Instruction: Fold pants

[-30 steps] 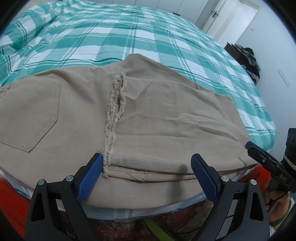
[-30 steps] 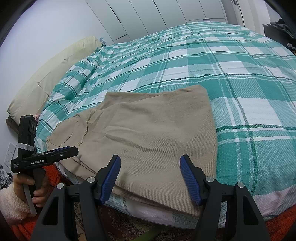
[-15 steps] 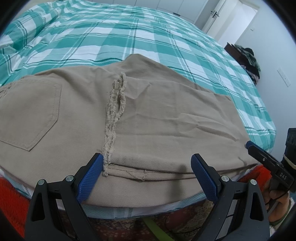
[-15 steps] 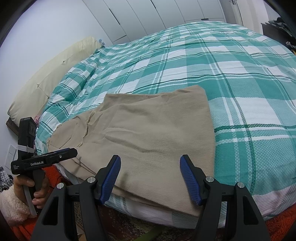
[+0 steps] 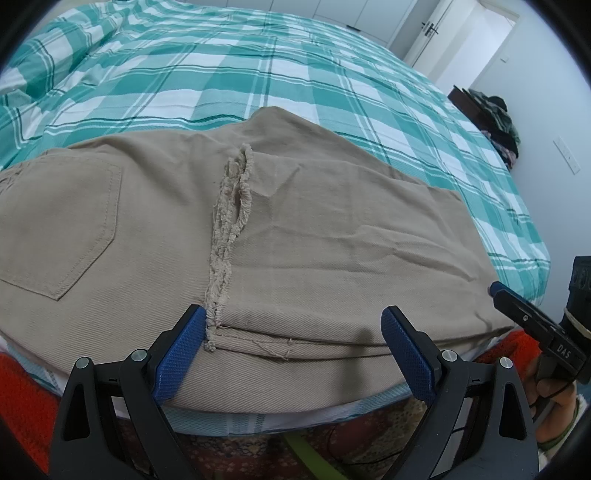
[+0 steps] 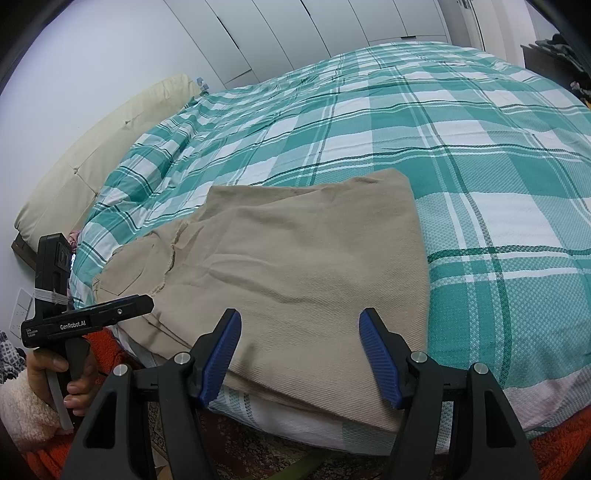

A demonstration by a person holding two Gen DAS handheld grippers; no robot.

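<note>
So the pants [image 5: 295, 240] look folded over once already, lying on the bed [image 6: 461, 147] edge just ahead of both tongs. Left tongs [image 5: 293, 350] and right tongs [image 6: 301, 354] spread, holding nothing. Likely one more fold left.

A home bedroom. A bed [image 6: 480, 155] spread with a teal-and-white plaid cover fills the room; a cream padded headboard [image 6: 96, 155] stands at its head, white built-in wardrobe doors [image 6: 295, 33] rise beyond it, and a white door [image 5: 443, 33] stands past its far corner.
</note>
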